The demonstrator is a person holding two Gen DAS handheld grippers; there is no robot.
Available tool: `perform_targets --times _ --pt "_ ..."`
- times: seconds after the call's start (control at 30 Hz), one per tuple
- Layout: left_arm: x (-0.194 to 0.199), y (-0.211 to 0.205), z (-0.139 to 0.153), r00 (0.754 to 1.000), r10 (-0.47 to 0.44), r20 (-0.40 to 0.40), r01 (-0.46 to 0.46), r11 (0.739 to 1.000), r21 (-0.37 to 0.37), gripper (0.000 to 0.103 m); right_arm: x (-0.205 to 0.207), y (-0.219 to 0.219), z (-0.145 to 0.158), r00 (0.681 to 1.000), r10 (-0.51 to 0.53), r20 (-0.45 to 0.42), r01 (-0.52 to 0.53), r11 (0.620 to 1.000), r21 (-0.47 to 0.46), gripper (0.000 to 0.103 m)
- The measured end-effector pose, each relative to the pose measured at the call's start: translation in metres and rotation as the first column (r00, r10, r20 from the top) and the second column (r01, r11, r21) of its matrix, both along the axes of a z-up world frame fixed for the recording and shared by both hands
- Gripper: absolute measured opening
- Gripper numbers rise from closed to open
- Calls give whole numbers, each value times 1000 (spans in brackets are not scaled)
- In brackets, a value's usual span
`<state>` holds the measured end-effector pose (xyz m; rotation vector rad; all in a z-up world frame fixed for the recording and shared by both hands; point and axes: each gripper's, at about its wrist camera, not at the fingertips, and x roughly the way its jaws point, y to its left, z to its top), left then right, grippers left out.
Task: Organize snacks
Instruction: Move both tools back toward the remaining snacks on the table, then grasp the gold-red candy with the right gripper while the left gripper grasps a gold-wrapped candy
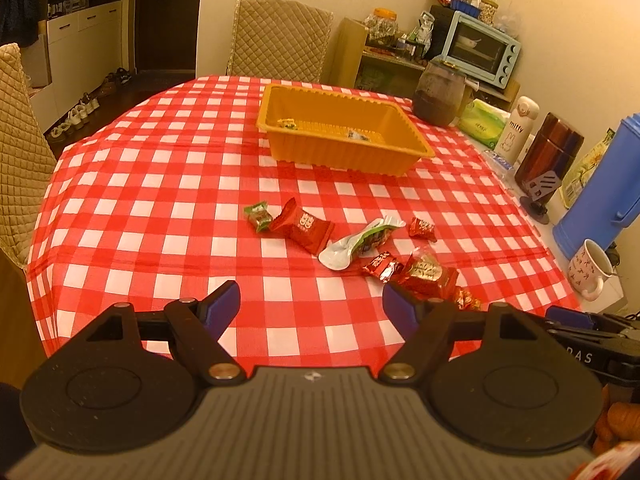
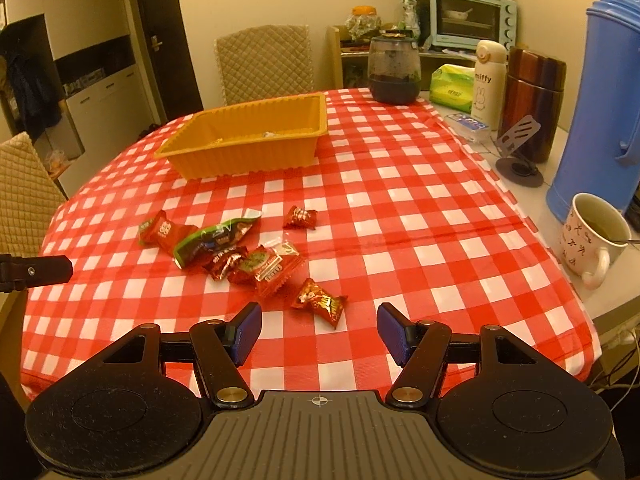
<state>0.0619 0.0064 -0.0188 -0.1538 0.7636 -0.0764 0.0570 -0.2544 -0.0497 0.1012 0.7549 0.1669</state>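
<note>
Left claw: released, jaws wide, nothing between them; held above the near edge of the surface.
Right claw: released, jaws spread, nothing held.
Snacks: loose wrapped pieces scattered mid-surface, short of the orange tray, which already holds a couple.
Nearest piece: red-and-gold candy lies just ahead of the right claw, slightly left of its centreline, long axis slanting from far-left to near-right.
Nearer arm: the right, by my judgement.
Red packet: well ahead of the left claw.
</note>
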Motion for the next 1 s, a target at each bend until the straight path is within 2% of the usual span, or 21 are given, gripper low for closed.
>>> perform_targets --times 0.53,0.6,0.87,0.93,1.0 --pt "36 -7 -37 998 -28 -63 28 1000 -3 76 44 -1 -47 997 14 -74 -14 1000 3 63" --pt "42 -8 -41 997 -34 -71 34 999 -6 76 50 0 -53 997 11 -78 -12 1000 -13 57" --pt "55 -9 -56 994 -43 -99 40 999 -25 76 68 6 -67 997 41 -72 -46 997 -62 48" --pt "57 -10 -58 994 -45 -105 42 999 -28 76 70 9 -68 997 50 -63 -55 996 -77 42" --pt "58 -10 -60 993 -47 -108 44 999 -30 76 71 11 -68 997 60 -56 -65 994 -90 32"
